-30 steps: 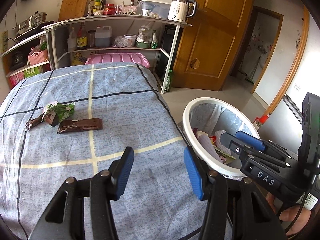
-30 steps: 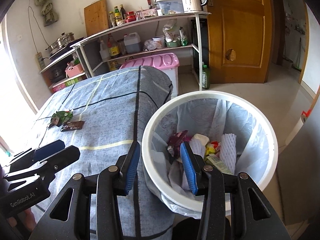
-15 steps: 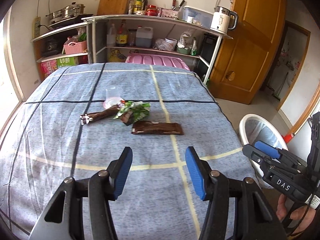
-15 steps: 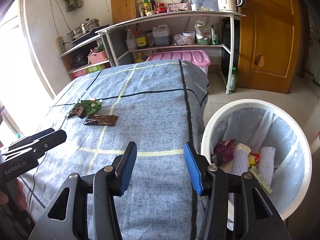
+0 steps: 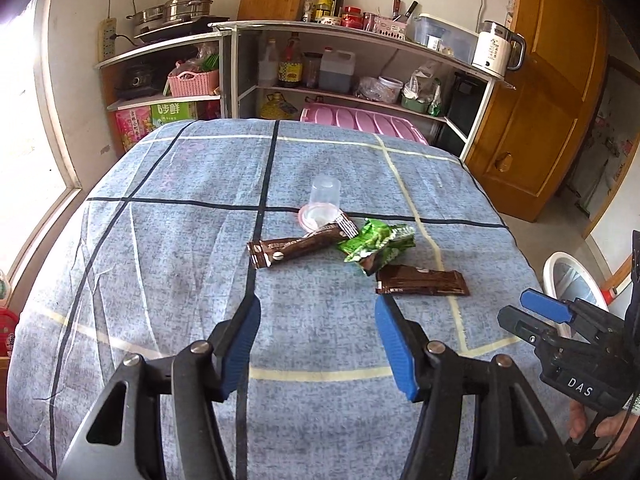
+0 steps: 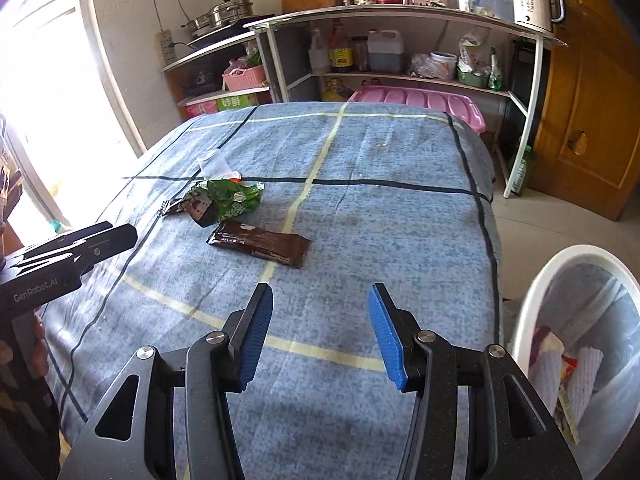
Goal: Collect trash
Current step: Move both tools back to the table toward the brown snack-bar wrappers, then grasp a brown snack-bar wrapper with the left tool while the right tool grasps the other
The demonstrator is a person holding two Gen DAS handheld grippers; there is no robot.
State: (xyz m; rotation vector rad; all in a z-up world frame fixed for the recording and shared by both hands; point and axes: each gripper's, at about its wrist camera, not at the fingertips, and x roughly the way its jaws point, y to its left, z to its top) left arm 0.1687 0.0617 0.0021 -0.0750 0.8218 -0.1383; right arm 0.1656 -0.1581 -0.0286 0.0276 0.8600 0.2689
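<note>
Each camera rides on a handheld gripper, peering forward and downward over the blue checked tablecloth [image 5: 168, 240] towards the kitchen shelves [image 5: 360, 36]. The left view sits square to the table; the right looks from beside the white bin [image 6: 576, 264]. Both share the wrappers [image 5: 372, 244] mid-table.

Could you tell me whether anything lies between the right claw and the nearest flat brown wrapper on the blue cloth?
Nothing visible does: only bare blue checked cloth lies between the empty, open right claw and the flat brown wrapper.
</note>
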